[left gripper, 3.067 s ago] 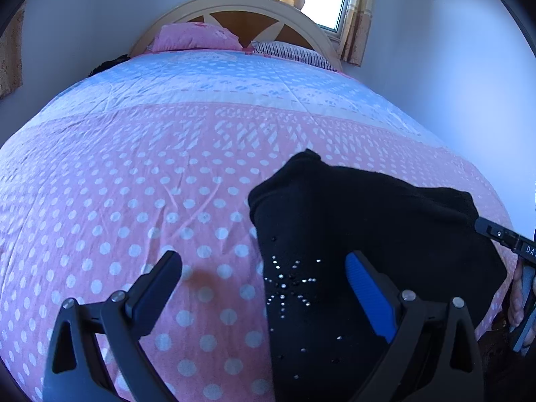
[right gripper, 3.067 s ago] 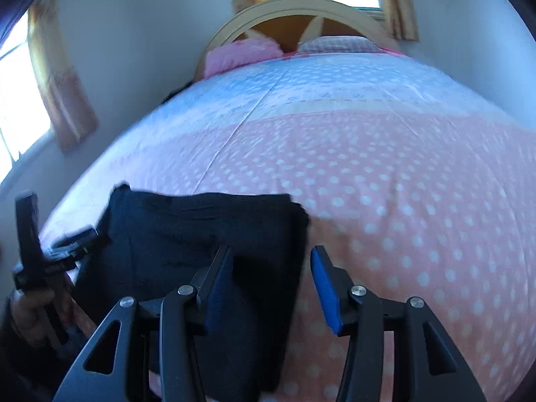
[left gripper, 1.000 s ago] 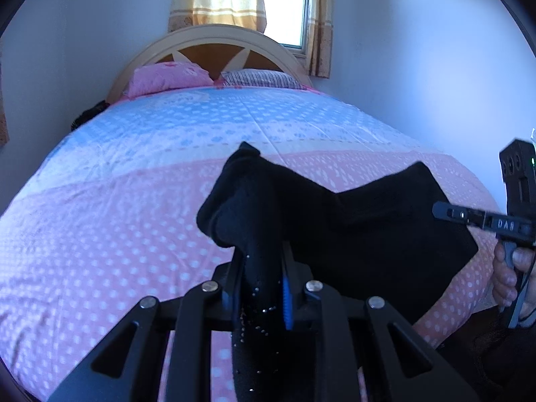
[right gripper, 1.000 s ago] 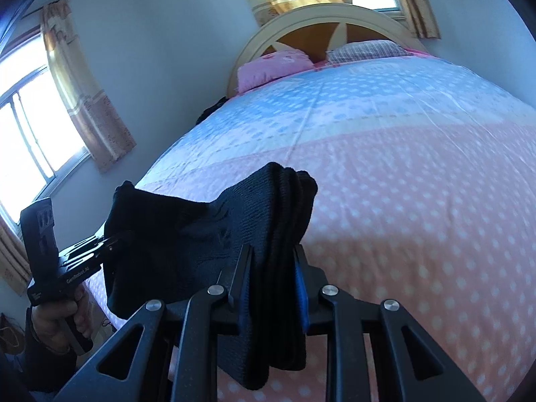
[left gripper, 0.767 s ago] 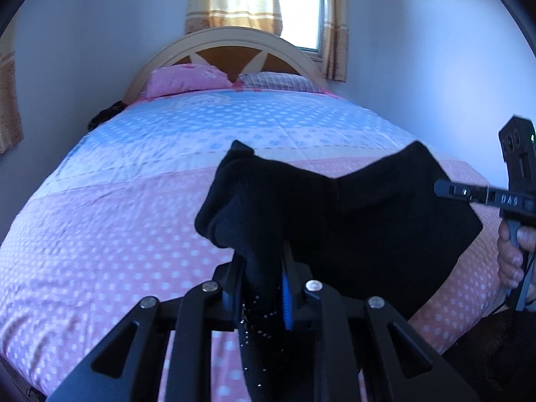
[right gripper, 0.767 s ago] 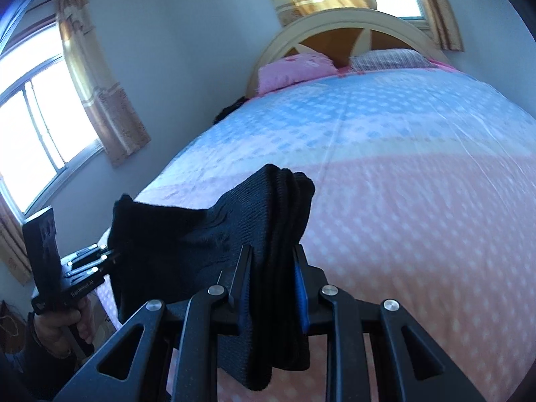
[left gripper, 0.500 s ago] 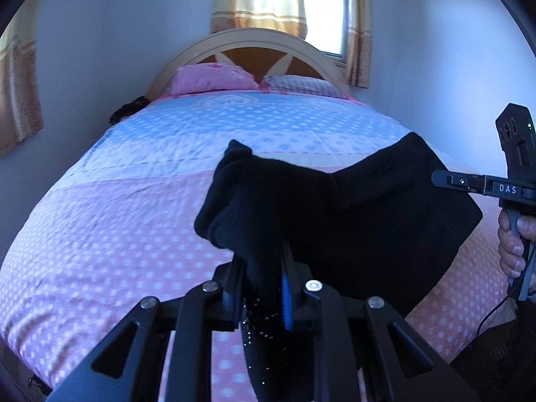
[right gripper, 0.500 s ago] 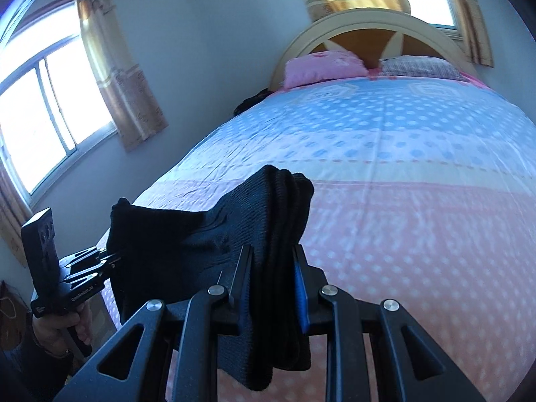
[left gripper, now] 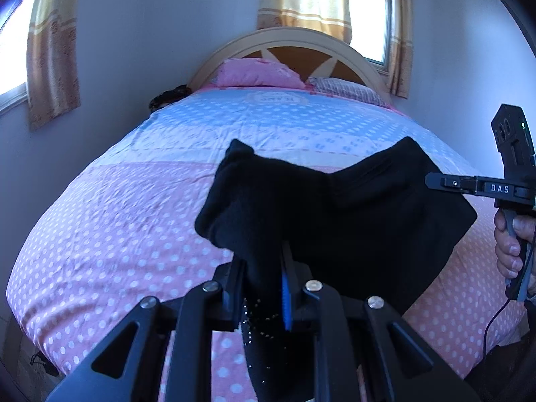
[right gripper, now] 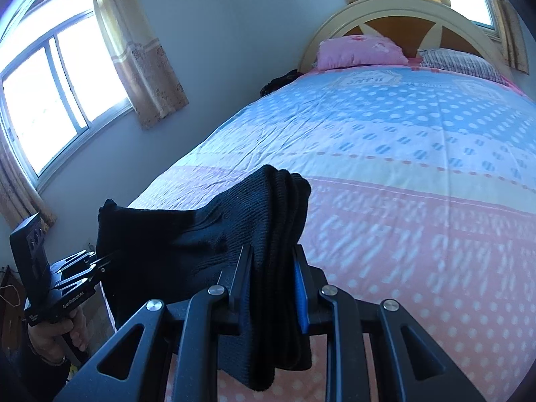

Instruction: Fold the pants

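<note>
The black pants (left gripper: 351,221), soft, thick and light, hang folded above the near end of the bed (left gripper: 134,207), left gripper (left gripper: 261,281) and right gripper (right gripper: 271,274) each clamped on a bunched top corner, the sensible hold.

Bed (left gripper: 140,221) under a pink and blue dotted cover. Pink pillow (left gripper: 258,73) and checked pillow (left gripper: 345,88) side by side against arched headboard (left gripper: 284,38). Yellow curtains (right gripper: 140,50) beside window (right gripper: 50,100).
</note>
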Demonstrator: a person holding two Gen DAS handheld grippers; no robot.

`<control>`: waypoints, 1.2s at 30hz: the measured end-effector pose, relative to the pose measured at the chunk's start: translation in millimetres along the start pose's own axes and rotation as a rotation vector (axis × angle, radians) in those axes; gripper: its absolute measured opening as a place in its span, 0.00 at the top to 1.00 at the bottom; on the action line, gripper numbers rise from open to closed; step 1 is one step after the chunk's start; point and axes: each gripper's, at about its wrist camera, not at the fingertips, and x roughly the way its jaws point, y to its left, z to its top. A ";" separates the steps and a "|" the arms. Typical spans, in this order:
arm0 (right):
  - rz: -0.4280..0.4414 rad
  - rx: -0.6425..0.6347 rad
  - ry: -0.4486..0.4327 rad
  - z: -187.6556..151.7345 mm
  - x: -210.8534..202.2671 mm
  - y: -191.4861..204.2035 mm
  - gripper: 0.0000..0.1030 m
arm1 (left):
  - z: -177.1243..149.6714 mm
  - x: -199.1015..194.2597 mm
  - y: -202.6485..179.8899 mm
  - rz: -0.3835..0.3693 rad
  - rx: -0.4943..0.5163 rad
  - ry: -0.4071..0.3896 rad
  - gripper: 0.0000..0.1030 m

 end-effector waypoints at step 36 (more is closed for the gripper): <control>-0.036 0.024 0.095 3.6 89.6 2.3 0.78 | -17.2 33.4 50.9 0.000 -0.113 0.055 0.82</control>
